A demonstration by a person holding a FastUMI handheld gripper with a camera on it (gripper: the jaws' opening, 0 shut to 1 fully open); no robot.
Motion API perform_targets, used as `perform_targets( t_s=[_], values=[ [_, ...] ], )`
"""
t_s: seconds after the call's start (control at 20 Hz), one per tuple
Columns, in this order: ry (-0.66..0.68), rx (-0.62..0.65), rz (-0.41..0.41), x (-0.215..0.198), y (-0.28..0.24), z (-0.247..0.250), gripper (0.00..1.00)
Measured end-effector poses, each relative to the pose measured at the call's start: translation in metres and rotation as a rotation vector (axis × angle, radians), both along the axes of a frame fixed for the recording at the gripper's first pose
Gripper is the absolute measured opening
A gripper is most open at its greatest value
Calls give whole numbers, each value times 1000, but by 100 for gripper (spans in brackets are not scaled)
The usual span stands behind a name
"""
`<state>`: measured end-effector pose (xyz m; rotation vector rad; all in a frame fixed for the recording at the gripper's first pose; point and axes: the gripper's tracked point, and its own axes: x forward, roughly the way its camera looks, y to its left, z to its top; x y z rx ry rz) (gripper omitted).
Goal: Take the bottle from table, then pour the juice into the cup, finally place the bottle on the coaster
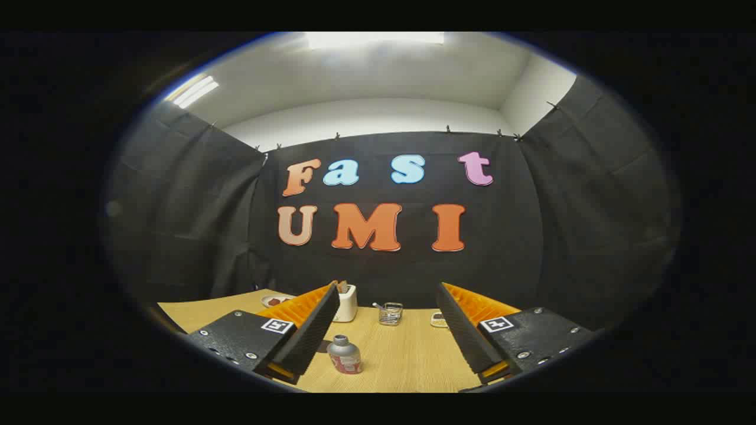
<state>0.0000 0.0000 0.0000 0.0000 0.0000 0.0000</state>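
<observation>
Right now the gripper (387, 330) has its fingers spread wide, nothing btwn them touching. Bottle (344, 355) stands upright on the table (407, 360), btwn the fingers, nearer the left one. Glass cup (390, 313) sits beyond at 12 o'clock, w/ a white holder (346, 303) at its 9 o'clock.

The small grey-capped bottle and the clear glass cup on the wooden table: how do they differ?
The small grey-capped bottle is opaque with a red label; the clear glass cup is see-through. The bottle is capped; the cup is open-topped with something thin leaning out. The bottle stands between the fingers of the open gripper, nearer the left one; the cup sits beyond them. Both stand upright on the wooden table.
</observation>
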Motion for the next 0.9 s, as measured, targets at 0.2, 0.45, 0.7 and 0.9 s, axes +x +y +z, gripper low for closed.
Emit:
perform_targets(
  t_s=[0.2, 0.45, 0.7, 0.9],
  values=[
    [3, -1, 2, 1, 1, -2, 98],
    [12, 2, 3, 3, 3, -5, 99],
    [10, 7, 4, 3, 2, -5, 99],
    [16, 10, 4, 4, 3, -9, 99]
  ],
)
